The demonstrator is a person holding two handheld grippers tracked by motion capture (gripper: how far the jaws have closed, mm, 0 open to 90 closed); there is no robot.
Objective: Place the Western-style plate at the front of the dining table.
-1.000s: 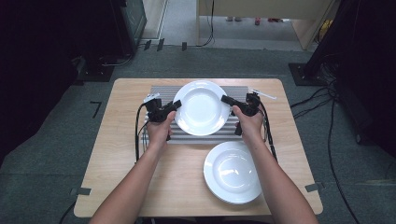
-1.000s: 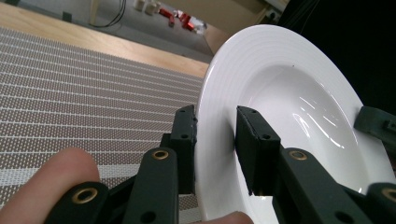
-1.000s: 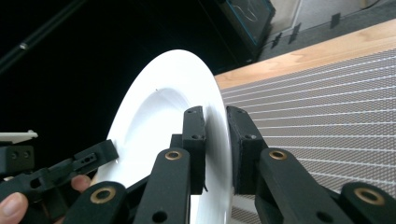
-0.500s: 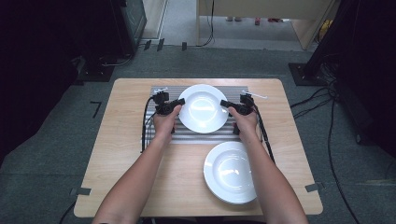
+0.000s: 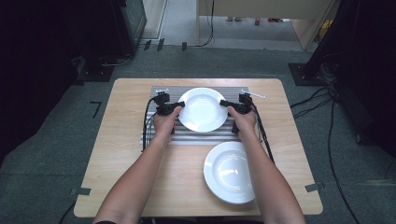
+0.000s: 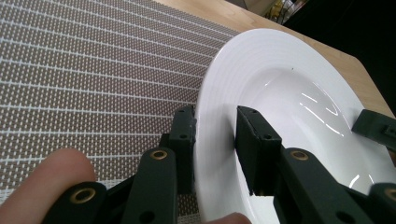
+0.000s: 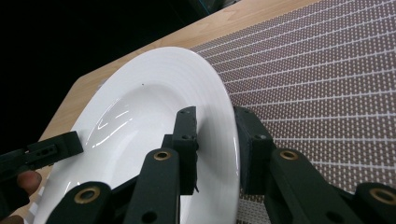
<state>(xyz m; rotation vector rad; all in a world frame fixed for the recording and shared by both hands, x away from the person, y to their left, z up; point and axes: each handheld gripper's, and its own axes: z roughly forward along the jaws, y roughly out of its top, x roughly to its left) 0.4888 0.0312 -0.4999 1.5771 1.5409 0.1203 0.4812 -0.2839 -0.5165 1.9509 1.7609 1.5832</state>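
Observation:
A white deep plate [image 5: 203, 109] is over the striped placemat [image 5: 196, 137] at the table's far middle, held between both grippers. My left gripper [image 5: 180, 106] is shut on its left rim; in the left gripper view the plate [image 6: 299, 93] has its rim pinched between that gripper's [image 6: 215, 126] jaws. My right gripper [image 5: 225, 103] is shut on the right rim. Its jaws have just been closing, with the rim of the plate [image 7: 140, 116] between them in the right gripper [image 7: 215, 126] view. I cannot tell if the plate rests on the mat.
A second white plate [image 5: 230, 171] lies on the bare wood at the front right, close to the person's right forearm. A thin white item [image 5: 254, 94] lies at the mat's back right corner. Black cables trail from both grippers along the mat's sides.
Both grippers have come down with the plate toward the placemat, so it looks smaller than a second ago. The front plate has not moved.

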